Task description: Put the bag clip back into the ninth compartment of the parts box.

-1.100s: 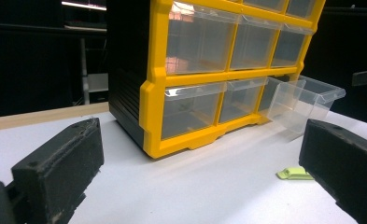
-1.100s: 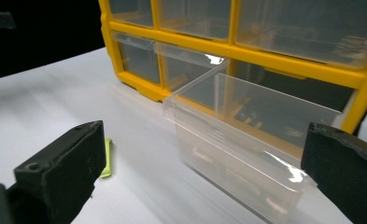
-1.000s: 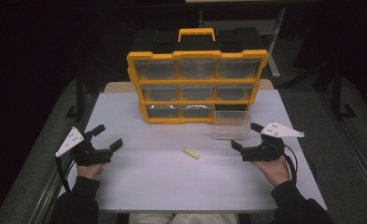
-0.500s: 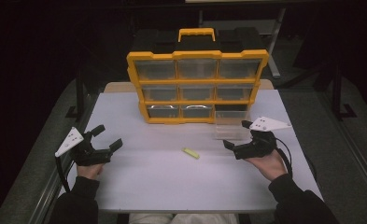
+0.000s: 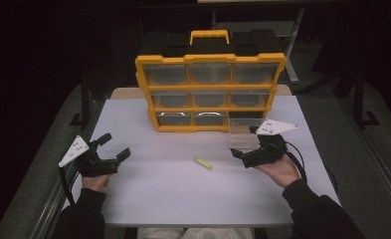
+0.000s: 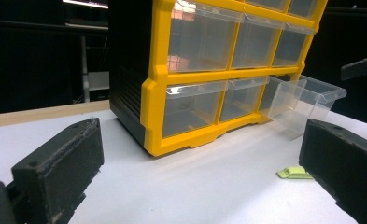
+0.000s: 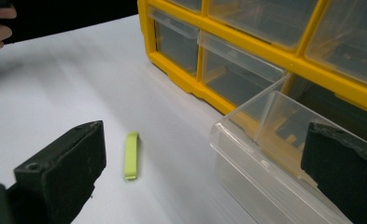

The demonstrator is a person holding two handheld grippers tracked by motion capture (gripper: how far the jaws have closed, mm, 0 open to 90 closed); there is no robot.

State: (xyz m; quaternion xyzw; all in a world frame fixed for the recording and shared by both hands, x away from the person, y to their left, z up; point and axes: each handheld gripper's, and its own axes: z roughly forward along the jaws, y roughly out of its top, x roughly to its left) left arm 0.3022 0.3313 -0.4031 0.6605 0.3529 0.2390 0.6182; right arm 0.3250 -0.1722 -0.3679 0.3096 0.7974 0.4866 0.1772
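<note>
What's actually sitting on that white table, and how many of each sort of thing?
Yellow drawer cabinet: 1
Clear drawer pulled out onto the table: 1
Clear drawers in their slots in the cabinet: 8
Small yellow-green piece: 1
Hand-held grippers, left gripper and right gripper, both with jaws open: 2
Total: 13

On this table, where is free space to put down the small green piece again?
Bare table lies between the left gripper and the green piece, and along the near edge. It is crowded at the right, where the pulled-out drawer and the right gripper sit before the organizer.
</note>
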